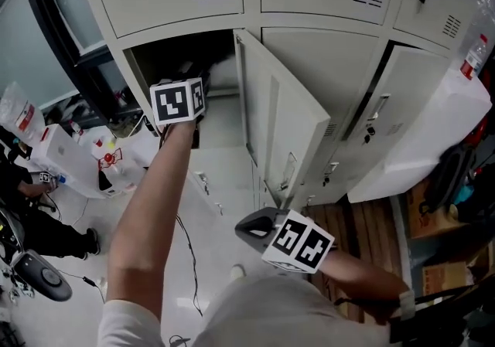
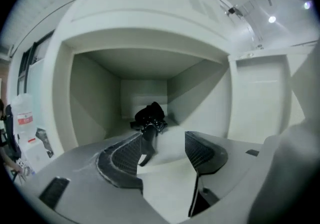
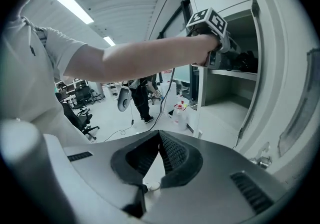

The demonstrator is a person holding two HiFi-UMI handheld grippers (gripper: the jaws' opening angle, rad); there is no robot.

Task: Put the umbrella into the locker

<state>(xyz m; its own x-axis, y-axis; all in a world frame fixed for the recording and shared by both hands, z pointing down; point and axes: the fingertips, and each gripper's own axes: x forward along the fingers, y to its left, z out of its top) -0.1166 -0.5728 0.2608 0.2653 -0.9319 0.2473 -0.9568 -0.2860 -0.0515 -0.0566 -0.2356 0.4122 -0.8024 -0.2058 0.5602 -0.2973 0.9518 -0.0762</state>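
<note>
Hovering before locker (image 2: 90,98), left gripper (image 2: 165,150), umbrella (image 2: 150,115) inside, door (image 1: 286,121) open

black folded umbrella (image 2: 149,117) flat on the floor of the open locker (image 2: 95,101)

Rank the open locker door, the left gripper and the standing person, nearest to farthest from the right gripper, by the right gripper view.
1. open locker door: close beside the right gripper, on its right.
2. left gripper: ahead and higher, at the open compartment.
3. standing person: far back in the room, centre-left.
</note>
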